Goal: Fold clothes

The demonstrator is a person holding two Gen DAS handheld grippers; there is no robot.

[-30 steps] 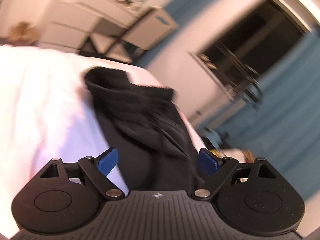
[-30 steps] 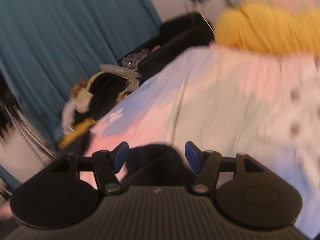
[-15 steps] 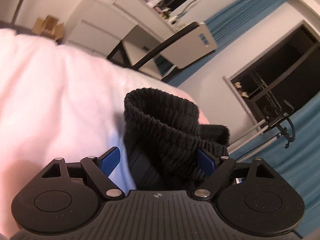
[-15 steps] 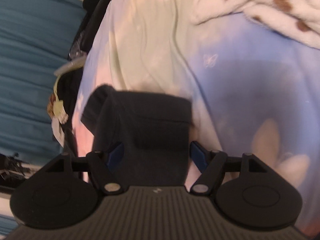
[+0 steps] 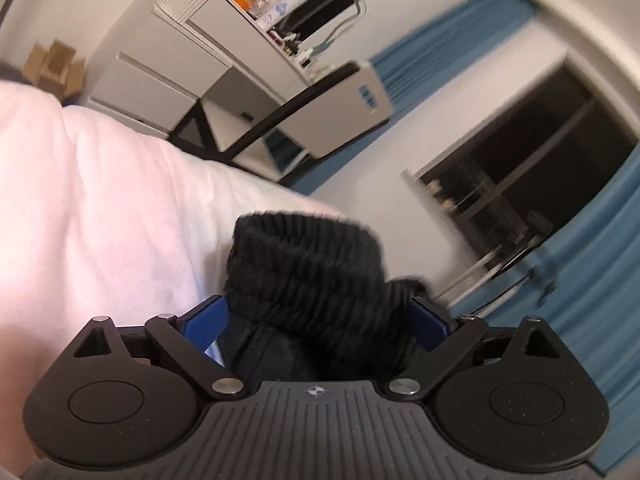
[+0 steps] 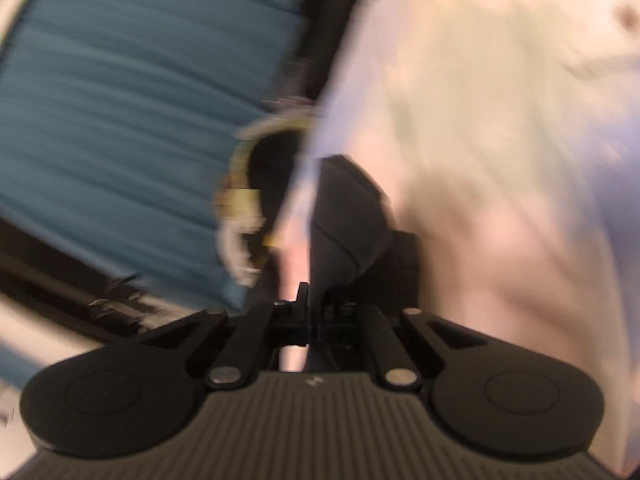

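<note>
A black garment with a thick ribbed-knit cuff [image 5: 308, 264] lies bunched on the pale pink and white bed cover [image 5: 100, 200]; its ribbed folds fill the gap between the blue pads [image 5: 204, 320] of the left gripper [image 5: 316, 322], whose jaws stand spread apart; in the blurred right wrist view the right gripper [image 6: 310, 320] is pressed together, pinching a smooth edge of the same black cloth [image 6: 344, 216] above the pastel cover [image 6: 480, 120]; teal curtains [image 6: 120, 100] hang beyond; a white desk [image 5: 192, 52] stands past the bed.

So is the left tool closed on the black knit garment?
No, the left tool is open, blue pads spread either side of the black knit garment.
</note>
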